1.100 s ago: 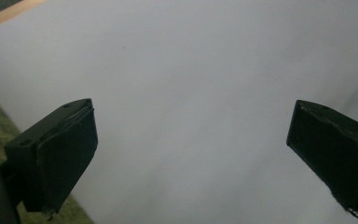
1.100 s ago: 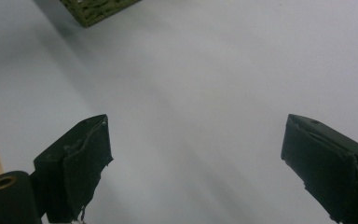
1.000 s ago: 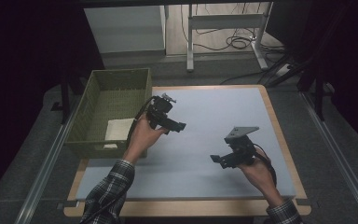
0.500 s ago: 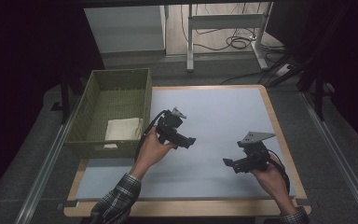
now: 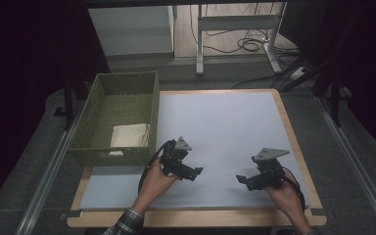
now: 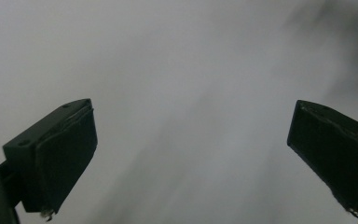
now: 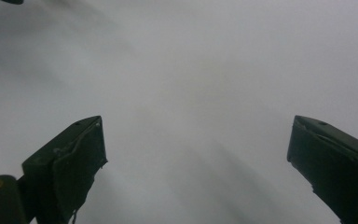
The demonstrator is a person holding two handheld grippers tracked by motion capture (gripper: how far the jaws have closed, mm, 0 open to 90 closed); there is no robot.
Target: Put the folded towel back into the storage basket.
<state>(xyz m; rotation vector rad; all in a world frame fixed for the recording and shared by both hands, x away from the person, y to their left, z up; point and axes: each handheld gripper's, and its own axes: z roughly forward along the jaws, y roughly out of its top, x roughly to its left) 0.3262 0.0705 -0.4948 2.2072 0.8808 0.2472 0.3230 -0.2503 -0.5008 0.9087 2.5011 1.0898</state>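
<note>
Lying on the table, a big grey mat has a green basket touching its left edge, w/ a folded cloth inside at the near end. Left gripper and right gripper hang low over the mat's near part, well apart, tips facing each other. Both have jaws wide apart, holding nothing.

Right of the green basket, which holds a folded cloth, the left gripper sits just beside its near corner and the right gripper farther right, both over the grey mat.
</note>
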